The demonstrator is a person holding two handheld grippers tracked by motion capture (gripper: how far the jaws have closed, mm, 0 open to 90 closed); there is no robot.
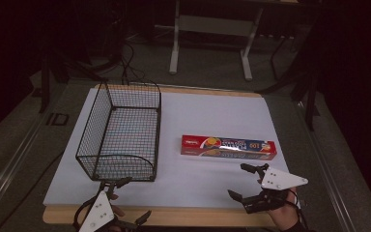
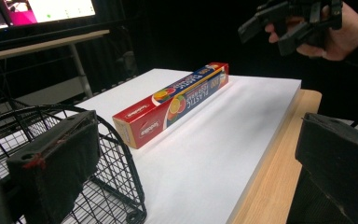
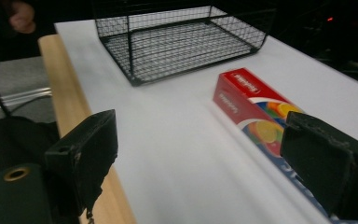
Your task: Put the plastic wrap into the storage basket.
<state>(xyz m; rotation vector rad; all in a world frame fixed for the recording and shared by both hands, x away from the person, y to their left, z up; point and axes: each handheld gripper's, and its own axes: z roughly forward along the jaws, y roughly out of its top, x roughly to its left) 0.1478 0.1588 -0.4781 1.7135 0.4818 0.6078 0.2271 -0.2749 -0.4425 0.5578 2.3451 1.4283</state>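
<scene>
Both tongs, left (image 1: 125, 199) and right (image 1: 245, 181), are gaping empty as I'm hovering them at the bench's (image 1: 212, 215) near edge, flanking the long red cardboard wrap box (image 1: 228, 148) beside the black wire mesh basket (image 1: 121, 130).

On the table sit 1 wire basket (image 1: 121, 130) and 1 plastic-wrap box (image 1: 228, 148), with 2 claws nearby.

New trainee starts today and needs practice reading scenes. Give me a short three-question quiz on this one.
1. True or false: the wire basket holds the plastic wrap box.
2. Which tool is nearer the box? A) left tool B) right tool
3. Fill in: both tools' jaws stand ____.

Key: 1 false, the box lies on the white sheet beside the basket. 2 B. 3 open.
</scene>
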